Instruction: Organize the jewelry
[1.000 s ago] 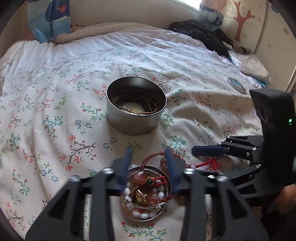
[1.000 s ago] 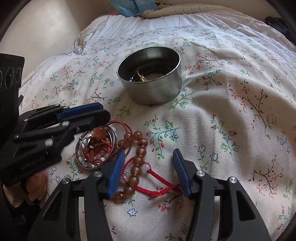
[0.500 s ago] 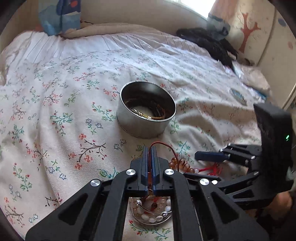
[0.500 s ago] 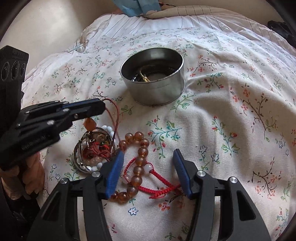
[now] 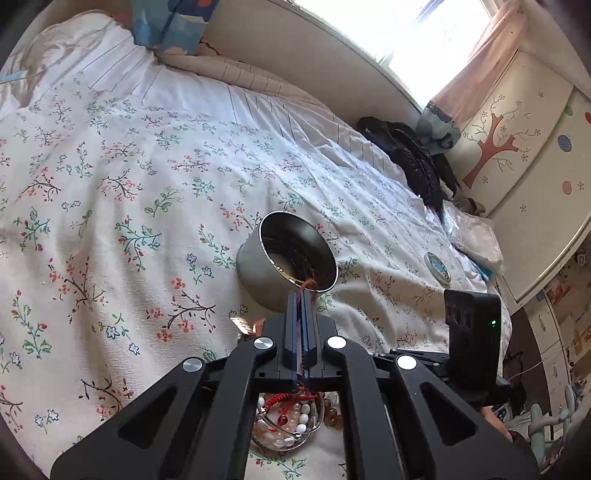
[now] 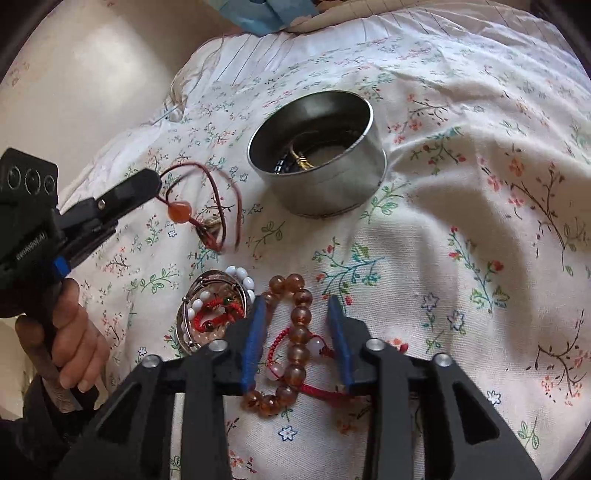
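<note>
Red-cord necklace with an orange bead (image 6: pixel 180 211) dangles, clamped in the raised left gripper (image 6: pixel 147 183). Right gripper (image 6: pixel 297 328), angled down, jaws just narrowing, straddles one amber bead bracelet (image 6: pixel 295 332) unpinched. One round metal tin (image 6: pixel 317 155).

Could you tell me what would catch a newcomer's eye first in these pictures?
Probably the red cord necklace with its orange bead, dangling above the floral bedspread from the shut left tool. Beyond it stands the round metal tin, jewelry inside. Nearest, the right tool straddles an amber bead bracelet, its jaws having just been closing.

This is a home bedroom: a bed (image 5: pixel 147 184) with a flowered sheet, a curtained window (image 5: pixel 424 33) and a tree-painted wardrobe (image 5: pixel 517 147).
</note>
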`<state>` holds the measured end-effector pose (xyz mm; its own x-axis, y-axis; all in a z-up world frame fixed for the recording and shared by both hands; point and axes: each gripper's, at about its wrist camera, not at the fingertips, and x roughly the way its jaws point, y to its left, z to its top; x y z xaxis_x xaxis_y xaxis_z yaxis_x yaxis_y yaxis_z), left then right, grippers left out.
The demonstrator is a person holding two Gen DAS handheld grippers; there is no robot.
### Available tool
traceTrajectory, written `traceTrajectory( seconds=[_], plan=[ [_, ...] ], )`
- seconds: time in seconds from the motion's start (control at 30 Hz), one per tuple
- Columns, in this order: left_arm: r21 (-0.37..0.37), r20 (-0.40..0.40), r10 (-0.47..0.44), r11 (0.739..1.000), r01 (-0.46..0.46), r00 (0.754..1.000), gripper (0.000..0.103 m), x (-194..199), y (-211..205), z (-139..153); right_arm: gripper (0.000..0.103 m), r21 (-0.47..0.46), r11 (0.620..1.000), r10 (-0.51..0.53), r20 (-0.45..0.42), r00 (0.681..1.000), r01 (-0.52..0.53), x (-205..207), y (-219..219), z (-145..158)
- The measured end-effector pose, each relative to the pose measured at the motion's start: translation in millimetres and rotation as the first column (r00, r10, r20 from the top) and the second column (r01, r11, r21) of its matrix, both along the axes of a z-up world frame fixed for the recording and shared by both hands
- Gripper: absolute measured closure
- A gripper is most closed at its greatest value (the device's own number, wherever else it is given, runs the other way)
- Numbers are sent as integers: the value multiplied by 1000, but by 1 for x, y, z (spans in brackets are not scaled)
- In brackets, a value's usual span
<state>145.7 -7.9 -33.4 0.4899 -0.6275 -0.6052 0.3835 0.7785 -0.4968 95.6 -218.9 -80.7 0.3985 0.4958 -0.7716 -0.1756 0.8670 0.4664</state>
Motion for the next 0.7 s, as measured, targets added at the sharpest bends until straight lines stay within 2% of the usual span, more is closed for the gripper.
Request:
traceTrajectory(
  seconds=[0.13,0.17,0.2,0.23,0.27,0.37,0.43,0.57,0.7],
  plan=[
    [62,3,-1,998,1,1000,101,0,-6,-4,61,-135,989,55,8,998,-53,2,23,-1],
    [64,5,2,998,-2,1000,101,0,-6,-4,70,-167,983,75,10,997,-72,3,28,0],
    [60,9,7,998,-8,1000,101,0,-4,-3,74,-191,978,90,13,996,-86,3,33,-1],
    [55,12,13,998,-14,1000,101,0,-3,-2,80,-179,980,92,13,996,-88,3,33,0],
    [47,12,19,999,-19,1000,101,0,-1,-2,88,-135,988,81,10,997,-79,4,27,1],
    [18,7,24,1000,-24,1000,101,-1,3,0,88,33,999,28,4,1000,-29,2,6,1],
    [0,15,24,1000,-24,1000,101,-3,3,3,88,155,988,9,8,1000,-10,-1,-5,5],
    [-16,38,20,1000,-19,999,101,-11,-2,13,88,344,939,-26,26,999,16,-5,-20,13],
    [-24,61,18,1000,-16,998,101,-16,-9,21,88,508,860,-76,50,996,40,-6,-36,21]
  ],
)
